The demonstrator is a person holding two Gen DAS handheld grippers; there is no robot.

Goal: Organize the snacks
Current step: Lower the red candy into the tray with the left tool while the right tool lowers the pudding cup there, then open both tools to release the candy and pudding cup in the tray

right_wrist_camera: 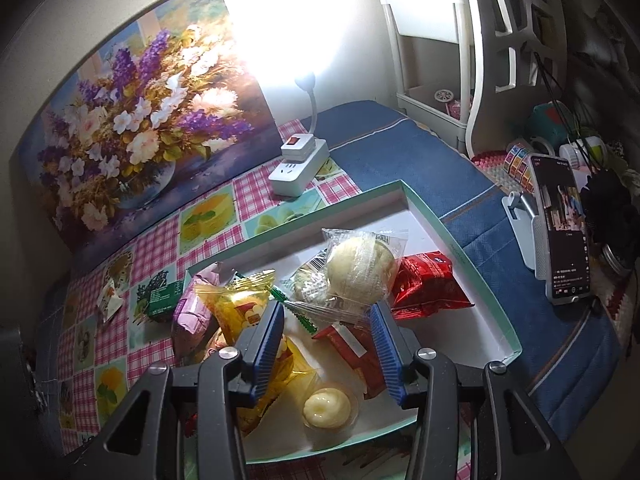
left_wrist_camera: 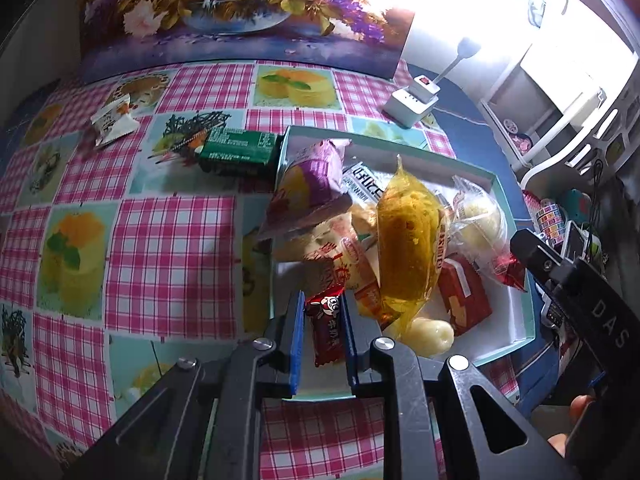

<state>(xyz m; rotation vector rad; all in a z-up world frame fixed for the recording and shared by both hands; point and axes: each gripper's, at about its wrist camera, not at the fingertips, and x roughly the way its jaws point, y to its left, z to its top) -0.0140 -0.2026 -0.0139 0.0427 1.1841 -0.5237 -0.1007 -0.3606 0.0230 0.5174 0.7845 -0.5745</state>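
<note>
Left wrist: jaws pinch red candy [left_wrist_camera: 326,330] above tray [left_wrist_camera: 516,344]; right jaws gape empty.

left hand-held gripper [left_wrist_camera: 322,316] pinches a red candy [left_wrist_camera: 326,328] (cartoon face) over the snack tray [left_wrist_camera: 516,344].

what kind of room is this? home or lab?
Most likely a home, a lived-in table corner. The checked oilcloth with cake prints, a flower painting leaning on the wall, and a white shelf unit beside a propped phone all point to that.
</note>
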